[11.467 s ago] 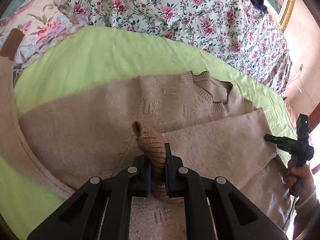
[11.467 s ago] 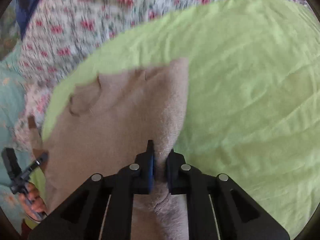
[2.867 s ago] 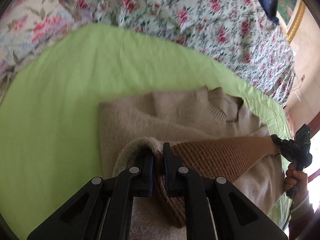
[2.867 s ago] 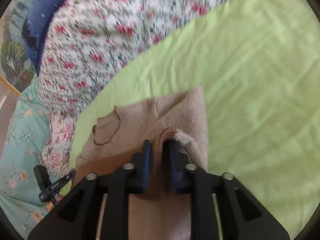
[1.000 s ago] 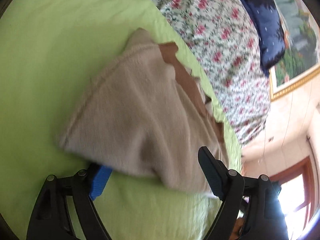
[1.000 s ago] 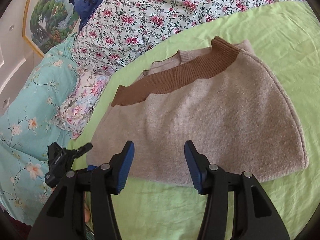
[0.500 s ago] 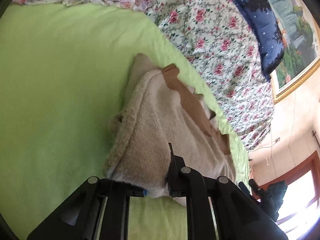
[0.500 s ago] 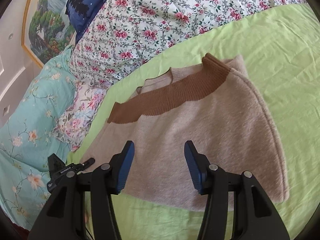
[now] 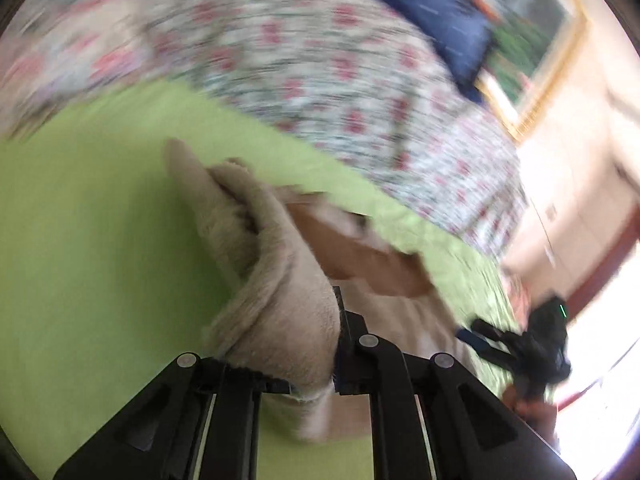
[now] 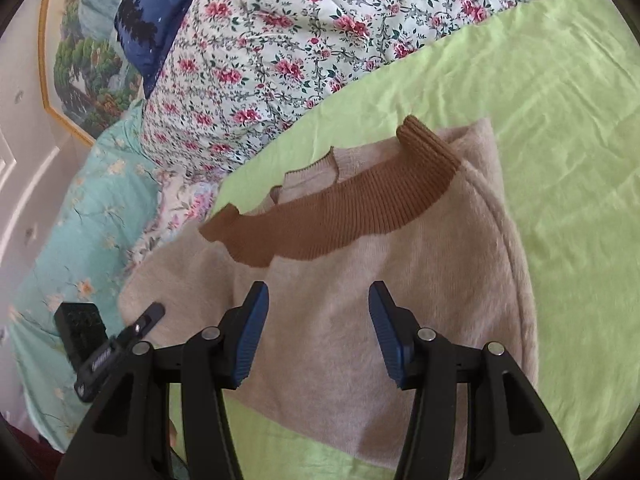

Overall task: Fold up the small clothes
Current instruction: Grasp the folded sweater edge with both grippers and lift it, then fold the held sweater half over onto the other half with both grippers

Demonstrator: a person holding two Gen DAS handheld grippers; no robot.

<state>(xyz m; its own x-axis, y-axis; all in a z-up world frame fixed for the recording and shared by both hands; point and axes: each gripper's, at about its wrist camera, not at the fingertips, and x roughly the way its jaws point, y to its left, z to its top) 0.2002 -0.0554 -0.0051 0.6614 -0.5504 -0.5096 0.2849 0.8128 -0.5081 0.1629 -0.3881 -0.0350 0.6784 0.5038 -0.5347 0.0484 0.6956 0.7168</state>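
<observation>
A beige knit sweater [image 10: 400,280] with a brown ribbed hem band [image 10: 340,216] lies folded on the green sheet [image 10: 560,100]. My right gripper [image 10: 318,328] is open and empty, hovering over the sweater's near part. My left gripper [image 9: 316,344] is shut on the sweater's left edge [image 9: 280,280], which bunches up between the fingers; this view is blurred by motion. The left gripper also shows in the right wrist view [image 10: 120,336] at the sweater's left edge, and the right gripper shows in the left wrist view [image 9: 528,344].
A floral quilt [image 10: 300,40] and a dark blue pillow [image 10: 160,8] lie behind the green sheet. A teal floral cover [image 10: 72,220] is on the left. A framed painting [image 10: 76,52] hangs on the wall.
My left gripper closed on the sweater's left edge and is moving, blurring its view. My right gripper stays open and has moved slightly closer over the sweater.
</observation>
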